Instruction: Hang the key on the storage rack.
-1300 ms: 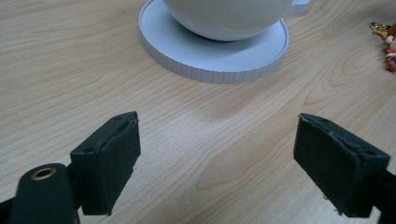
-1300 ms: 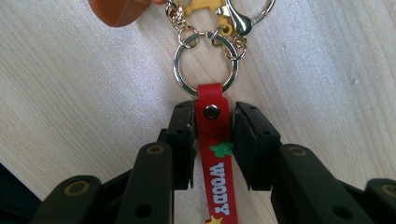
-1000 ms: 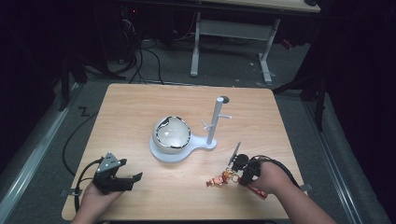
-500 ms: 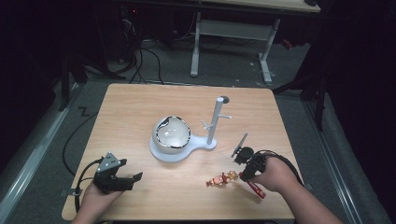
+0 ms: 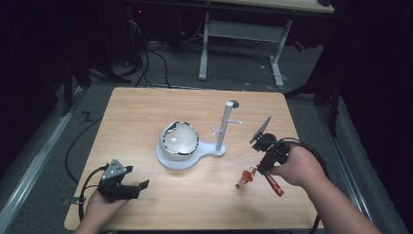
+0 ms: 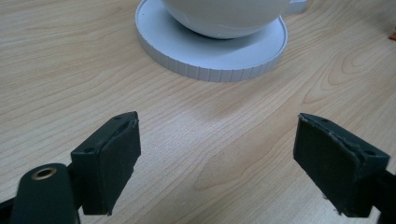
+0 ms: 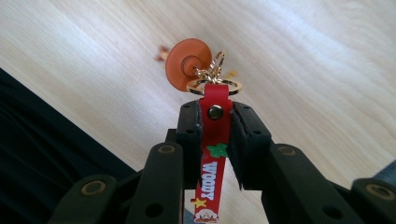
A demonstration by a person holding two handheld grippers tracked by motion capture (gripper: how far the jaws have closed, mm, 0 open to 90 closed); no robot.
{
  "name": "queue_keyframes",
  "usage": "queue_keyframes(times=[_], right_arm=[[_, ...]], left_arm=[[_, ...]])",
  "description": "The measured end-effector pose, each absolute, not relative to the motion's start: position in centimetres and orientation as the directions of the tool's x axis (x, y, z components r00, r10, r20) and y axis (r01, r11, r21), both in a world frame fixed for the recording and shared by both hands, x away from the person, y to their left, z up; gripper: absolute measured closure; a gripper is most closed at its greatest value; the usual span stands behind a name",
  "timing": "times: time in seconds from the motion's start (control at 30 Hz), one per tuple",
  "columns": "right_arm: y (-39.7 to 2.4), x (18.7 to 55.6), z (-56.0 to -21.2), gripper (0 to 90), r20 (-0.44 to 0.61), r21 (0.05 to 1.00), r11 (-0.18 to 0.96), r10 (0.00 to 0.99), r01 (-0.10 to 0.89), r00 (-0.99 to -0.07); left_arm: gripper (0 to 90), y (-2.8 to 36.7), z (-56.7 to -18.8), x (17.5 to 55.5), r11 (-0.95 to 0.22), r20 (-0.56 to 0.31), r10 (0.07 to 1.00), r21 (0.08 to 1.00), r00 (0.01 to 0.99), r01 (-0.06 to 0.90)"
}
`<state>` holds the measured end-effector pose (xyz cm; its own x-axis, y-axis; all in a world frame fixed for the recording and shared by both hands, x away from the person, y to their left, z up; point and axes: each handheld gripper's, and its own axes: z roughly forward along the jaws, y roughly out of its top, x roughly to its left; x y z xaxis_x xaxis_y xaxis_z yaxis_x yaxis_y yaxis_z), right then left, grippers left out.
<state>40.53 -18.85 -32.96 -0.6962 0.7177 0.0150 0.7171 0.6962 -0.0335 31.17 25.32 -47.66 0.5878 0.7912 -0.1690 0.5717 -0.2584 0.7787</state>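
On the wooden table [image 5: 146,117] a white bowl [image 5: 179,140] sits in the round dish of a white stand [image 5: 220,146]; its contents cannot be made out. Right of it, the right gripper [image 5: 265,163] pinches a red key strap [image 7: 212,154], its charm [image 5: 245,177] hanging just above the table. Near the front left corner, the left gripper [image 5: 127,187] rests with jaws spread.

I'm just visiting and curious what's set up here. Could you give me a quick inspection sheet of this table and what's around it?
Surface: wooden table, bare wood.
Job's things: white stand with round base and pegs; bowl on the base; red keychain strap.
Clutter: nothing seen.
Grippers: left gripper open, low over the wood; right gripper shut on the strap.
Cables: one trails from each gripper; more lie on the floor.
Surroundings: dark room, another table's legs behind.
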Motion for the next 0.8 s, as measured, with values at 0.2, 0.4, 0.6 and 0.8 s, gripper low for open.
queue_keyframes(times=[0.2, 0.4, 0.6, 0.8], right_arm=[[-18.4, 41.3, -31.2, 74.6, -0.006, -0.02, 0.692, 0.722, 0.722, -0.692], [-18.1, 42.0, -30.1, 74.6, -0.021, -0.01, 0.688, 0.726, 0.726, -0.688], [-17.3, 42.5, -28.7, 74.5, -0.027, 0.004, 0.686, 0.728, 0.728, -0.685], [-16.3, 43.4, -27.2, 74.5, -0.052, 0.026, 0.698, 0.715, 0.715, -0.697]], left_arm=[[15.8, 25.3, -47.6, 31.2, -0.258, -0.167, 0.79, 0.782, 0.59, 0.567], [15.8, 25.3, -47.6, 31.1, -0.258, -0.167, 0.79, 0.782, 0.59, 0.568], [15.8, 25.4, -47.5, 31.0, -0.26, -0.165, 0.791, 0.781, 0.589, 0.568], [15.8, 25.6, -47.6, 31.0, -0.252, -0.17, 0.794, 0.782, 0.584, 0.57]])
